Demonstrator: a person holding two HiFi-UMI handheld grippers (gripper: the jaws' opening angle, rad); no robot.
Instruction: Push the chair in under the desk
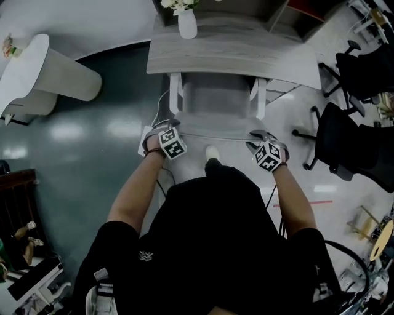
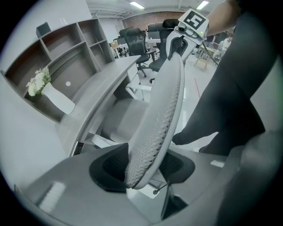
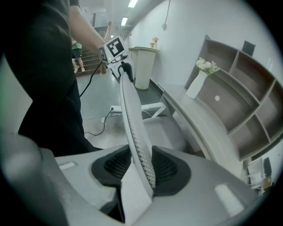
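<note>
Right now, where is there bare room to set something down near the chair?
The desk top is bare right of the vase. The floor is open between the chair and the white pedestal at left. Crowded at right: black office chairs.

Your torso (image 1: pixel 209 240) hides the chair's (image 1: pixel 215 101) base and the near floor in the head view. The seat's far end disappears under the desk (image 1: pixel 234 55). The flowers (image 1: pixel 178 5) above the vase (image 1: pixel 187 24) are cut off at the far edge, and the black office chairs (image 1: pixel 345 138) at the right edge.
</note>
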